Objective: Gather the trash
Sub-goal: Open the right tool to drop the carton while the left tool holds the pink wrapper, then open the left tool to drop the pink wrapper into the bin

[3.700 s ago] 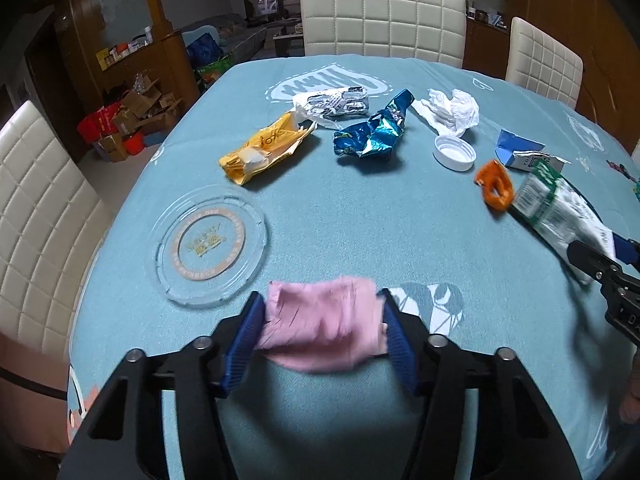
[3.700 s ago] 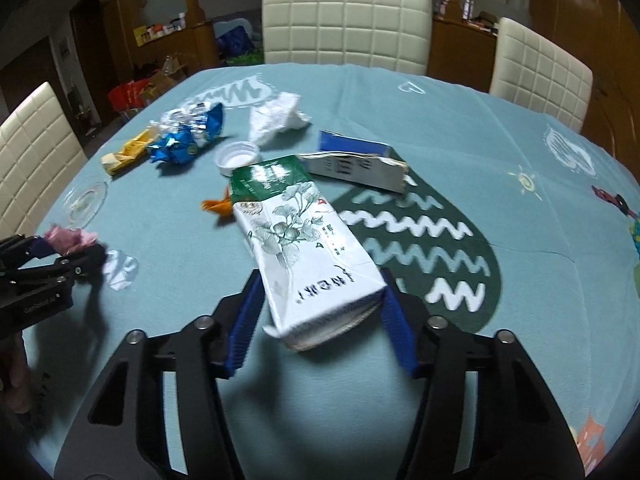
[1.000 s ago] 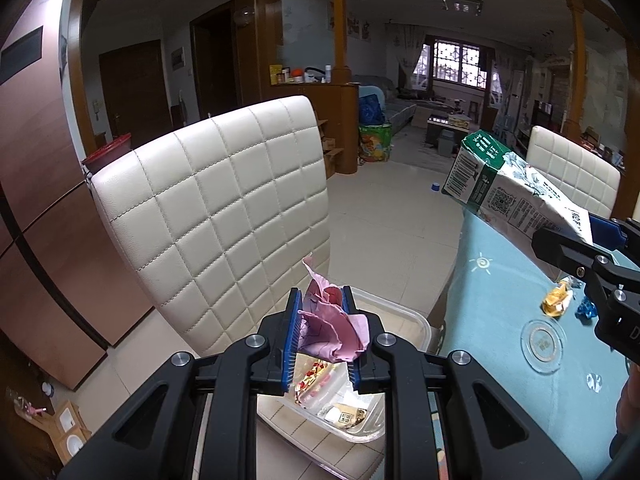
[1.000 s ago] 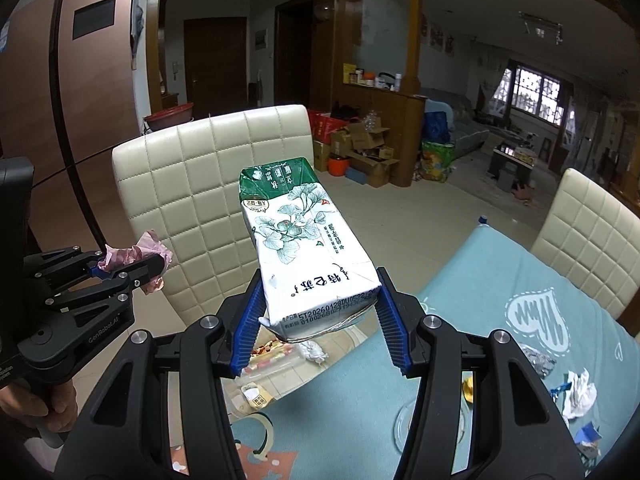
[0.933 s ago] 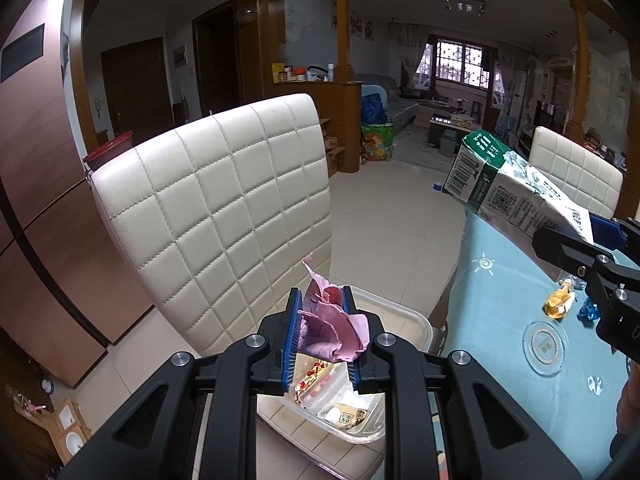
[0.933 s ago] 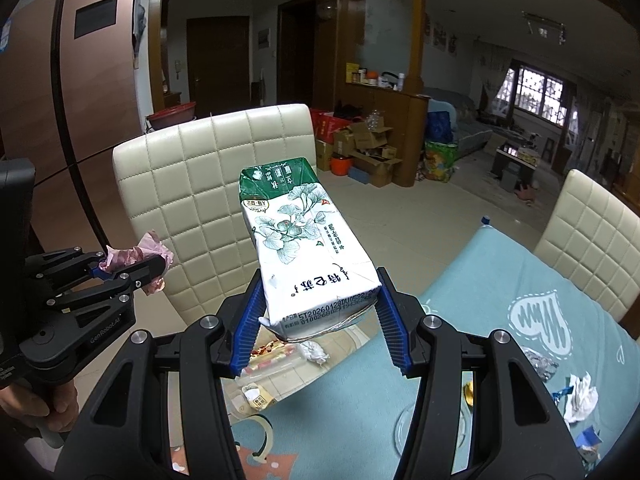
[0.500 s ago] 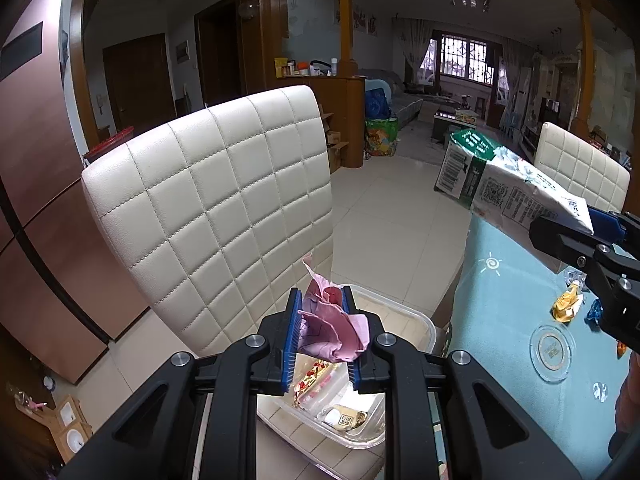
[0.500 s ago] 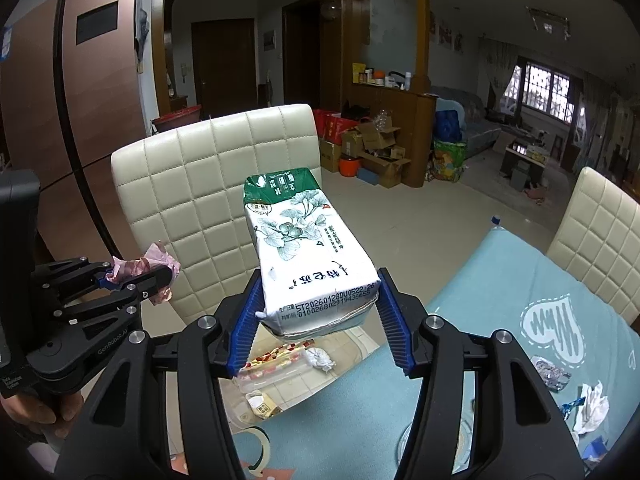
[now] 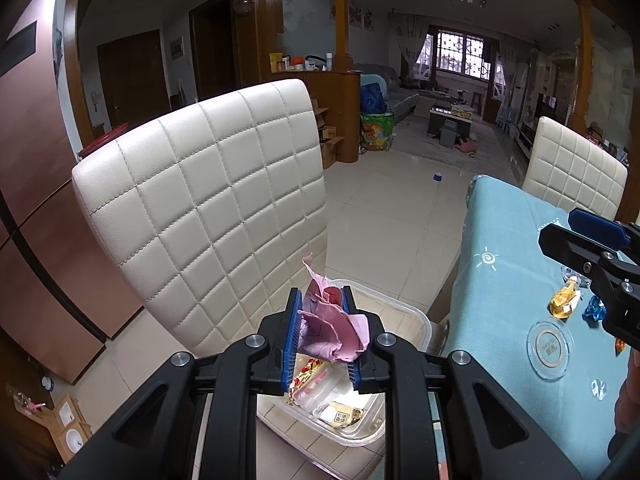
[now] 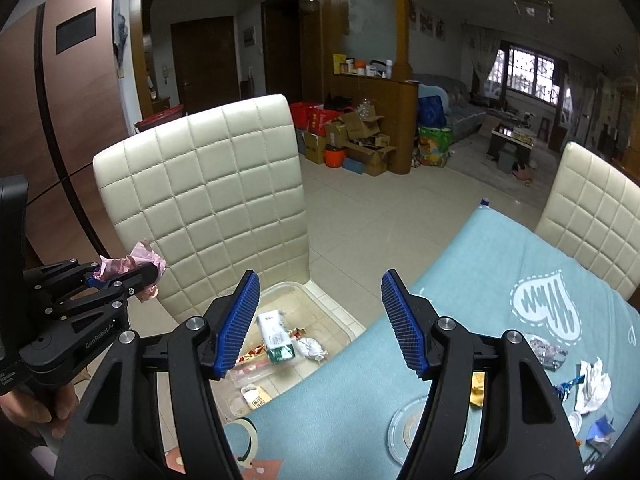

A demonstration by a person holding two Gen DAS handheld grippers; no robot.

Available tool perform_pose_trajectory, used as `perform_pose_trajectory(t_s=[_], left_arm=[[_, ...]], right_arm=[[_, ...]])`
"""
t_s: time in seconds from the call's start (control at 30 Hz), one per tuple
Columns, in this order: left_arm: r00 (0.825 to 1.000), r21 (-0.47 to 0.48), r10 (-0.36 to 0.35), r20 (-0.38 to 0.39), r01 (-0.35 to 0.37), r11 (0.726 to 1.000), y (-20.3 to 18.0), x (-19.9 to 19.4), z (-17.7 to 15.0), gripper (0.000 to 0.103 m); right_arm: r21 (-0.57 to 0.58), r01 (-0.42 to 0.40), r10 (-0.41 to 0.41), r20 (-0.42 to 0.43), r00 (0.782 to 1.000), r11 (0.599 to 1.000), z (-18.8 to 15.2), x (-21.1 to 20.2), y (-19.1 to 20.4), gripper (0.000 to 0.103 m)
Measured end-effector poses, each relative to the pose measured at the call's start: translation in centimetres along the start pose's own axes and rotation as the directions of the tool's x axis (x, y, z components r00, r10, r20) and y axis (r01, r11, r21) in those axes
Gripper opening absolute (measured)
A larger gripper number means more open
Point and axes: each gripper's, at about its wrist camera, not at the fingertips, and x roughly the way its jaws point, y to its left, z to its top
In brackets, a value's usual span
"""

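1. Half a second ago the right gripper (image 10: 318, 320) clamped the green-and-white printed paper carton (image 10: 275, 336). Now its blue ribbed fingers (image 10: 236, 322) stand wide apart with nothing between them, and the carton is in the clear plastic bin (image 10: 344, 322) on the seat of the cream quilted chair (image 10: 208, 196).
2. The left gripper (image 9: 322, 336) is unchanged: its jaws stay closed tight on the crumpled pink paper wrapper (image 9: 332, 330), held above the same bin (image 9: 416, 316).
3. Only the right wrist view shows the carton, lying tilted among a white crumpled wad (image 10: 312, 347) and a red-and-gold wrapper (image 10: 252, 351), below and between the open fingers, nearer the left one.
4. The right view also shows the left gripper from the side (image 10: 120, 274), the pink wrapper (image 10: 136, 264) sticking out beyond its tips, left of the bin.
5. The left wrist view shows the right gripper's blue pad (image 9: 596, 226) over the light blue tablecloth (image 9: 504, 280), near a yellow foil wrapper (image 9: 564, 302) and a clear round plastic lid (image 9: 554, 346).
6. Both views show more litter on the table.
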Motion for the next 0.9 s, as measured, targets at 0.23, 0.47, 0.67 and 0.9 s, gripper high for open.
perform_pose_trajectory(t_s=[0.23,0.47,0.67,0.9], left_arm=[[1.0,0.021,-0.014,-0.008,0.015,1.0,-0.9,0.4,0.3,0.022],[1.0,0.05,-0.026,-0.009,0.026,0.998,-2.4,1.1,0.7,0.022],[1.0,0.015,-0.029,0.003,0.029,0.999,-2.6,1.4,1.0,0.076],[1.0,0.007,-0.029,0.001,0.029,1.0,-2.5,1.1,1.2,0.077]], right_arm=[[0.026,0.006,-0.005,-0.021,1.0,1.0,-0.8,0.3,-0.8,0.065],[0.068,0.017,-0.014,-0.044,0.999,0.998,-1.4,0.7,-2.6,0.066],[0.091,0.028,-0.023,-0.052,0.998,0.995,-1.9,0.7,-3.8,0.066],[0.121,0.039,-0.031,-0.065,0.997,0.992,-2.7,0.3,-4.8,0.066]])
